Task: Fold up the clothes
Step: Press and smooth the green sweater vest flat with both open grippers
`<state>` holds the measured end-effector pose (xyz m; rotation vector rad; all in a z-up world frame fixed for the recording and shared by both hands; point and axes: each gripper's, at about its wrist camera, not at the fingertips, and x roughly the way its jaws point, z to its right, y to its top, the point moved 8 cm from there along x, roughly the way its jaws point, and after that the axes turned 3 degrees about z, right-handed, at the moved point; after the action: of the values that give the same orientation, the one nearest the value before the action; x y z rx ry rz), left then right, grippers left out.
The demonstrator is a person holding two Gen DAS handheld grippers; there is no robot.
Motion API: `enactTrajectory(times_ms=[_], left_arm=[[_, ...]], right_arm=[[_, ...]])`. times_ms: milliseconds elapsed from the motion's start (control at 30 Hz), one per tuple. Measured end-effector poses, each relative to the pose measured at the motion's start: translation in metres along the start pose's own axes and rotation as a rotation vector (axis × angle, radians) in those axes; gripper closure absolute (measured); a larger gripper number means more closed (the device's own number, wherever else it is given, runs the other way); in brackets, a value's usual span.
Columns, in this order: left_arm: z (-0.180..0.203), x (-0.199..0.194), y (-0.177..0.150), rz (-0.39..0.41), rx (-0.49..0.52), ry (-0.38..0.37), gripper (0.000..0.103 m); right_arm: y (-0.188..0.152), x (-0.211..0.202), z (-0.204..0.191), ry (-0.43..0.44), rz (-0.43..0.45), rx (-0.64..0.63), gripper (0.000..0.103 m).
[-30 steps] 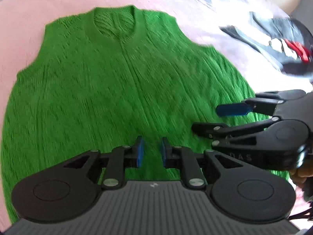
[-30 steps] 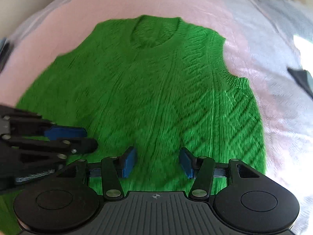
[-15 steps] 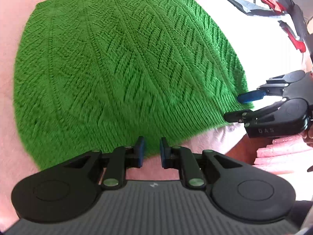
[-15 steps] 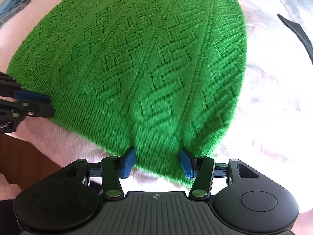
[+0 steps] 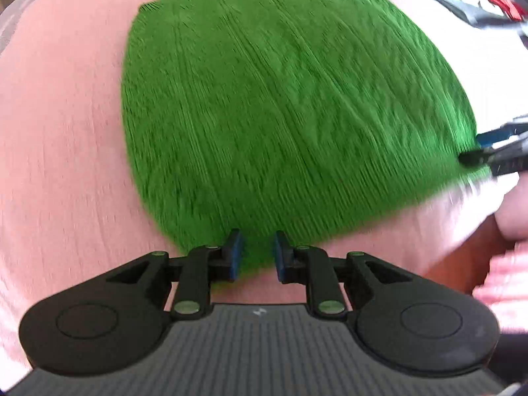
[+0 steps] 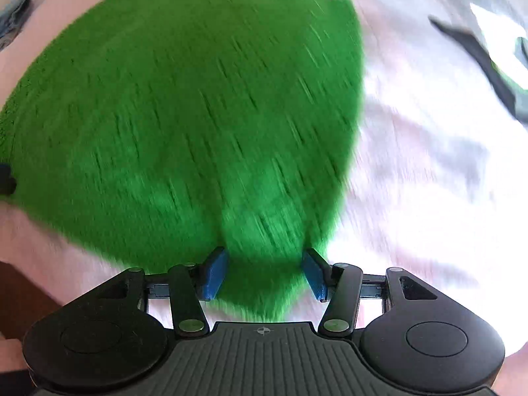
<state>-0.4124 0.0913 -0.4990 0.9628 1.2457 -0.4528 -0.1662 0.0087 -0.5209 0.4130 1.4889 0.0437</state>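
Both tools are hovering at the near hem of the bright green cable-knit sleeveless sweater [image 5: 290, 115], which is lying flat on the pink bedsheet [image 5: 59, 132]; the step in hand looks like taking the hem corners for a fold toward the far neckline. The left tool [image 5: 256, 254] is opening, narrowly apart, hem between its pads unpinched; the right tool [image 6: 264, 272] is standing half apart astride the hem, so next each must close on cloth.

Bright daylight; glare bleached the bedsheet [image 6: 429, 165] at right. Motion blur smeared both views; fisheye curved the edges.
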Motion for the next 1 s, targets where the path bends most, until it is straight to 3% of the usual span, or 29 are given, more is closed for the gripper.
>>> enactTrajectory(times_ms=[100, 267, 333, 467, 533, 667, 833, 1000], left_arm=[[0.002, -0.013, -0.008, -0.061, -0.01, 0.002, 0.087], [-0.007, -0.05, 0.03, 0.072, -0.107, -0.011, 0.086], [-0.017, -0.041, 0.04, 0.077, -0.135, 0.007, 0.084], [-0.024, -0.019, 0.026, -0.044, -0.174, 0.047, 0.082], [-0.023, -0.016, 0.017, -0.111, -0.18, 0.052, 0.082], [-0.011, -0.031, 0.016, -0.194, -0.15, 0.073, 0.081], [-0.01, -0.061, 0.052, -0.142, -0.207, 0.069, 0.072], [-0.011, -0.069, 0.107, -0.047, -0.207, 0.053, 0.072]], right_arm=[[-0.005, -0.013, 0.012, -0.02, -0.049, 0.053, 0.05], [0.044, -0.047, 0.003, 0.017, 0.104, 0.107, 0.049], [0.051, -0.03, -0.019, 0.036, 0.081, 0.083, 0.049], [0.061, 0.004, -0.06, 0.07, 0.026, 0.04, 0.049], [0.046, 0.015, -0.064, 0.063, -0.051, 0.041, 0.05], [0.041, -0.001, -0.063, 0.075, -0.097, 0.057, 0.049], [0.088, -0.034, -0.066, 0.12, 0.005, 0.075, 0.05], [0.15, -0.053, -0.055, 0.189, 0.138, 0.144, 0.05]])
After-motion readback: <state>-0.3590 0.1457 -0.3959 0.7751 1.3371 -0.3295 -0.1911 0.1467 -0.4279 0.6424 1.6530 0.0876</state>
